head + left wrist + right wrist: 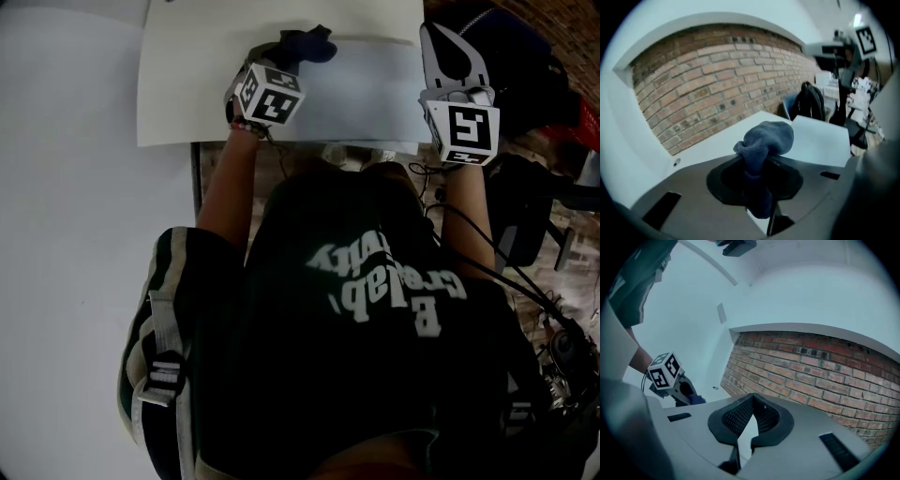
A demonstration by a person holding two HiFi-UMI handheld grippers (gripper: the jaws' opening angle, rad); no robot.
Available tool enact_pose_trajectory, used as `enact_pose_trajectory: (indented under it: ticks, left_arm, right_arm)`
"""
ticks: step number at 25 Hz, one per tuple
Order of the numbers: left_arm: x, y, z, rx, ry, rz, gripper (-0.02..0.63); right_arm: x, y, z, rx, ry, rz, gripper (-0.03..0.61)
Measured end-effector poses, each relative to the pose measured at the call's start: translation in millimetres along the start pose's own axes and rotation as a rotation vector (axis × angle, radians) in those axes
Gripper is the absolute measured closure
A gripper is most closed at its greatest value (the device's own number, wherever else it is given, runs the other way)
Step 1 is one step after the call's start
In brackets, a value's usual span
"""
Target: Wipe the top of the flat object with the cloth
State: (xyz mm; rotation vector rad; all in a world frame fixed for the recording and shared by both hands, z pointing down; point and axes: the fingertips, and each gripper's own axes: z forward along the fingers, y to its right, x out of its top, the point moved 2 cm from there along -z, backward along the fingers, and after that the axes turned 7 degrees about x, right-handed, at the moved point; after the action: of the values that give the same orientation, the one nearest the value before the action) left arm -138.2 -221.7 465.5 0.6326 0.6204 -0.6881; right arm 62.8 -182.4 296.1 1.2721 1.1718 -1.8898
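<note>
Left gripper (292,58): jaws clamped on the cloth (306,44). In the left gripper view the cloth (766,138) is seen pinched between the 2 jaws of the gripper (757,161), with a dark blue bunch sticking out past the tips.

Board (361,94): pale, flat, laid on the white table (187,94) in front of the person. In the head view the cloth is placed at the board's far-left corner. Contact between cloth and board cannot be told. In the left gripper view the board (822,138) is seen to the right of the cloth, with the table (708,145) behind and under the bunch.

Right gripper (436,37): held at the board's right edge, well apart from the left gripper. In the right gripper view its jaws (751,401) are seen pressed together at the tips, nothing gripped, only a thin white sliver visible lower down between them. Contact with the board cannot be told.

The left gripper (684,392) is also caught in the right gripper view, at left, marker cube up, with a bit of cloth (697,399) visible at its tip.

Background: a brick wall (717,79) is seen past the table in both gripper views (811,376). Dark gear is piled to the right of the table in the head view; details cannot be made out.
</note>
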Motion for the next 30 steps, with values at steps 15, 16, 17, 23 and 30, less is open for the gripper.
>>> enact_pose_trajectory:
  ticks: [15, 16, 17, 23, 30]
  left_arm:
    - [189, -30, -133, 0.137, 0.876, -0.248, 0.538]
    - [190, -30, -137, 0.137, 0.891, -0.251, 0.538]
    - [191, -28, -139, 0.135, 0.899, -0.251, 0.538]
    - [197, -16, -137, 0.098, 0.917, -0.221, 0.538]
    - [203, -12, -135, 0.087, 0.917, -0.203, 0.538]
  right_arm:
    - [34, 34, -36, -0.165, 0.141, 0.029, 0.584]
    - [36, 34, -37, -0.172, 0.145, 0.022, 0.584]
    - [36, 34, -38, -0.177, 0.148, 0.017, 0.584]
    - [35, 42, -40, -0.212, 0.152, 0.01, 0.584]
    - [38, 47, -42, -0.219, 0.169, 0.013, 0.584]
